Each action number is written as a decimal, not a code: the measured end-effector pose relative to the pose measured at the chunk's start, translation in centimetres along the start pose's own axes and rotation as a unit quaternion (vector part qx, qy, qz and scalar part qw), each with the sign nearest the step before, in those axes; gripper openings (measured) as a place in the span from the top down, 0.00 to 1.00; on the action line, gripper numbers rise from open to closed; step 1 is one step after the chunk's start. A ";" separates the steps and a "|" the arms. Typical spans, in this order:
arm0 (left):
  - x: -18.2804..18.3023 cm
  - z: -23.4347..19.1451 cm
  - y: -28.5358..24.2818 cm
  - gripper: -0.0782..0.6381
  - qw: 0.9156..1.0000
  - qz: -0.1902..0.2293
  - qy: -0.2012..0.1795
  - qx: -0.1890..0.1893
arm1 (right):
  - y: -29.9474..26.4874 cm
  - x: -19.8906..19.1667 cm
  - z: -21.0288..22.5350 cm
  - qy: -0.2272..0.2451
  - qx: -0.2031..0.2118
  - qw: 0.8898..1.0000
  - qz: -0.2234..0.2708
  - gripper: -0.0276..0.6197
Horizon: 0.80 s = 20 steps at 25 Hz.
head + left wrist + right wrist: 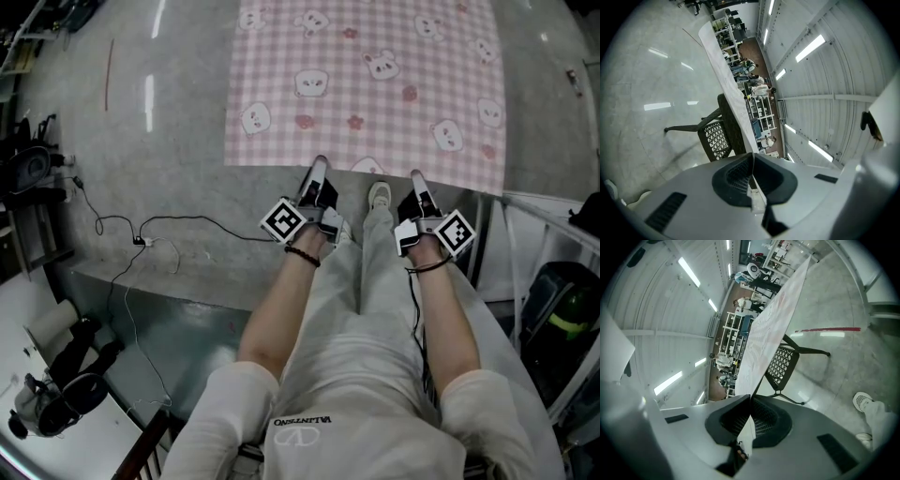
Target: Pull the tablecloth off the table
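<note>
The pink checked tablecloth [366, 84] with bear prints is spread out flat ahead of me and hides whatever is beneath it. My left gripper [320, 163] is shut on its near edge, left of the middle. My right gripper [416, 175] is shut on the same edge, further right. In the left gripper view the tablecloth [723, 70] runs edge-on away from the left gripper [751, 161]. In the right gripper view the tablecloth [765, 336] stretches taut from the right gripper [750, 401]. No tabletop shows in any view.
A black mesh chair [717, 136] [782, 365] stands under the cloth. The person's white shoe [380, 195] is just below the cloth's near edge. Cables [141, 239] lie on the grey floor at left. A metal rail [548, 202] and dark equipment stand at right.
</note>
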<state>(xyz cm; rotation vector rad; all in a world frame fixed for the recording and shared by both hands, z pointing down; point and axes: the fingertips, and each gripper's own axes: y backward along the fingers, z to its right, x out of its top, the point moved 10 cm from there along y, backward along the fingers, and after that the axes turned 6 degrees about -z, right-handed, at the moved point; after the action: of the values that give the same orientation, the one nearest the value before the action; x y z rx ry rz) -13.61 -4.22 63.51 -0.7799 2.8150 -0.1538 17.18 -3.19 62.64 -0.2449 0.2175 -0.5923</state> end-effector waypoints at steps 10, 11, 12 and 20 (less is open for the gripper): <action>0.3 0.9 0.2 0.89 1.000 -0.011 0.005 0.016 | 0.0 0.4 -1.5 0.002 0.010 1.000 -0.012 0.94; 0.4 1.2 0.3 0.89 1.000 -0.013 0.002 0.019 | 0.1 0.5 -1.8 0.002 0.011 1.000 -0.014 0.94; 0.4 1.5 0.3 0.89 1.000 -0.014 0.001 0.018 | 0.2 0.6 -2.1 0.003 0.011 1.000 -0.015 0.94; 1.1 3.3 0.1 0.89 0.999 -0.035 -0.033 0.023 | 0.6 1.8 -3.7 0.009 0.013 1.000 -0.027 0.94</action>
<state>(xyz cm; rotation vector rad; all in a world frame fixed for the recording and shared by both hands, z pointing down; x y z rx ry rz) -13.77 -4.80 60.08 -0.8577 2.7134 -0.1985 17.89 -4.36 58.70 -0.2216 0.2208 -0.6505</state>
